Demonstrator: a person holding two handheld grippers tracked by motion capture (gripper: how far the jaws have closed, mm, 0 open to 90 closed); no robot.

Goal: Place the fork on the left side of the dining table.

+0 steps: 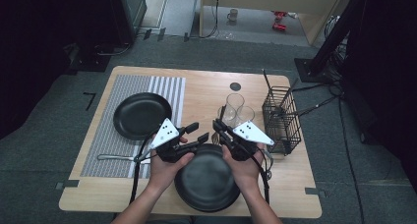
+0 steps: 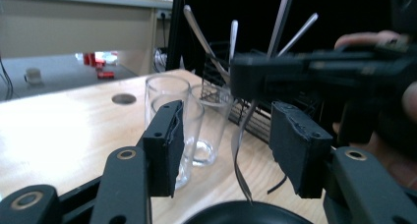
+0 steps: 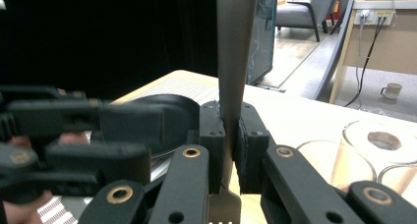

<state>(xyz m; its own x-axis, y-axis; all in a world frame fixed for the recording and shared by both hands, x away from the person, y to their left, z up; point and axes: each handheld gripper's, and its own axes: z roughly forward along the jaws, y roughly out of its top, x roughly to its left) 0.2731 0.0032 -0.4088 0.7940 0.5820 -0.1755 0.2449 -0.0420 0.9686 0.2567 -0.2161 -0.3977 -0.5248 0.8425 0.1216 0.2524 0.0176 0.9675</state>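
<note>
Fork, a slim silver metal one (image 3: 231, 62), stands clamped upright between the jaws of the right gripper (image 3: 228, 135), tines pointing down at the bottom centre of the right gripper view and handle rising out of the top edge. In the left gripper view the same fork (image 2: 241, 155) hangs at centre frame with its tines just above the rim of the round black plate (image 2: 243, 213) at the bottom edge. Gripping it near the neck likely keeps it steady and lets the tines lead.

The left gripper (image 2: 226, 150) has its jaws well apart and empty, facing the fork, probably ready to take it over or steady it.

In the high view both grippers meet at centre frame above the near black plate (image 1: 206, 184), which lies at the lower middle. Just right of them stand three clear drinking glasses (image 1: 235, 106) and a black wire cutlery basket (image 1: 281, 118) with utensils. At left, a second black plate (image 1: 141, 115) sits on a grey striped placemat (image 1: 123, 86), with a silver utensil (image 1: 115, 157) lying below it, suggesting a place setting under way.
</note>
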